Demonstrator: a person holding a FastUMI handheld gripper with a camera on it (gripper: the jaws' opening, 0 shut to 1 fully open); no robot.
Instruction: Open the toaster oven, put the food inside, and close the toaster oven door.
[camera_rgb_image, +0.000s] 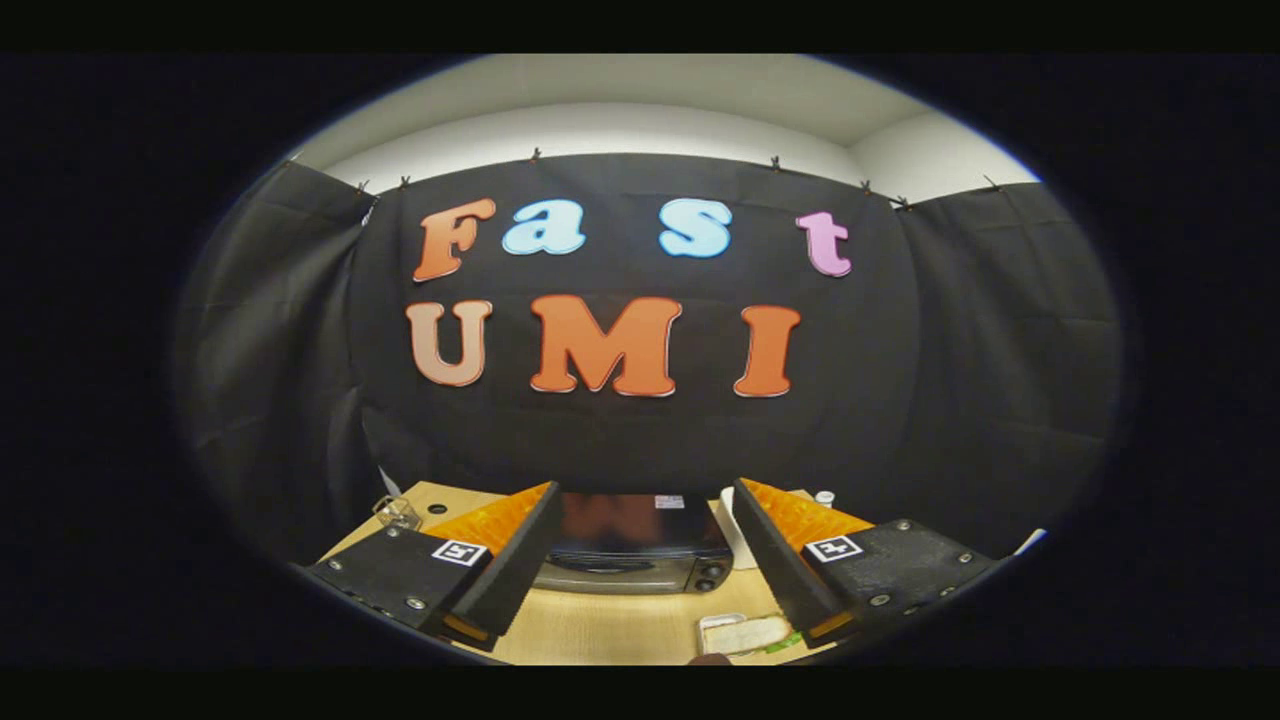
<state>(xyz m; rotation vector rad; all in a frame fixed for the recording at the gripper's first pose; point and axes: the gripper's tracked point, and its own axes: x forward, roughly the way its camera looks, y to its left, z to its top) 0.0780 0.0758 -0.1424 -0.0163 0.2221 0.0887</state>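
Low centre of frame: claw (640, 560) spread apart, holding nothing; closed toaster oven (634, 548) beyond on desk (610, 625); food tray (745, 632) nearer.

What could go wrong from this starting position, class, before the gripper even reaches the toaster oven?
1. The gripper is open and held high, with the toaster oven well beyond its fingers and its door apparently shut; a steep descent may miss the door handle.
2. The food tray lies on the table near the right finger, so a low sweep could knock it.
3. A white container stands right beside the oven and could be bumped.
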